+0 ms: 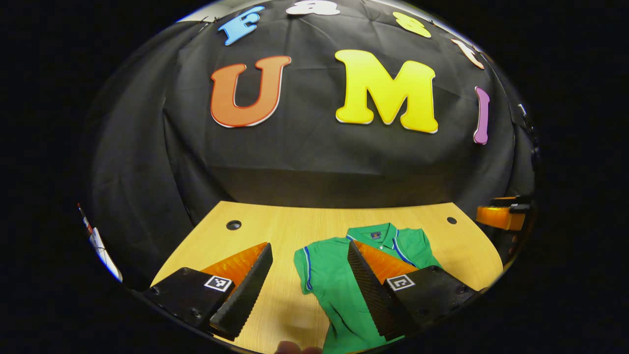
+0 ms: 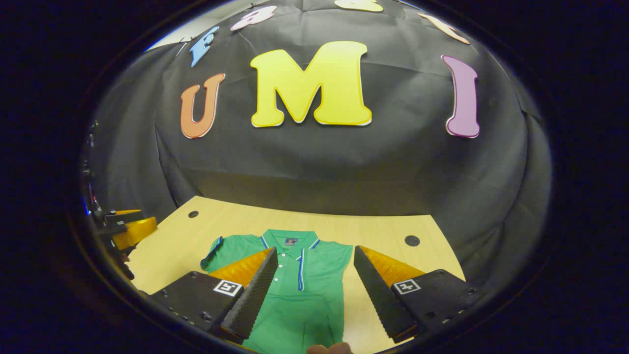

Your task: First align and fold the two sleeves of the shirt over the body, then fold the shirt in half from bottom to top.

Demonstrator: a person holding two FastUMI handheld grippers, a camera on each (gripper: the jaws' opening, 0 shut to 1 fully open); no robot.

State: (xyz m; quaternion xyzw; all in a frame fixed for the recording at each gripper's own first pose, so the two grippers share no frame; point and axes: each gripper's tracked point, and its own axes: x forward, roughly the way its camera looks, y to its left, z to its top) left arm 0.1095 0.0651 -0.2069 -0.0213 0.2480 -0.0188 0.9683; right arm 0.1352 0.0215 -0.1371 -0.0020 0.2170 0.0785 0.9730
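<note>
Green polo shirt (image 2: 295, 280): flat ahead on light wooden table (image 1: 275, 226), ready for folding.
Left gripper (image 1: 309, 285): released, poised near sleeve.
Right gripper (image 2: 312, 290): released, empty.

Both views are sharp at centre, with strong fisheye bending toward the edges; even overhead light keeps the counter (image 1: 314, 221) bright, and a soft shadow falls beneath the left hand-held gripper (image 1: 309, 287)

Black cloth wall (image 1: 314, 162) behind; pale wooden table (image 1: 295, 226) with round holes
</note>
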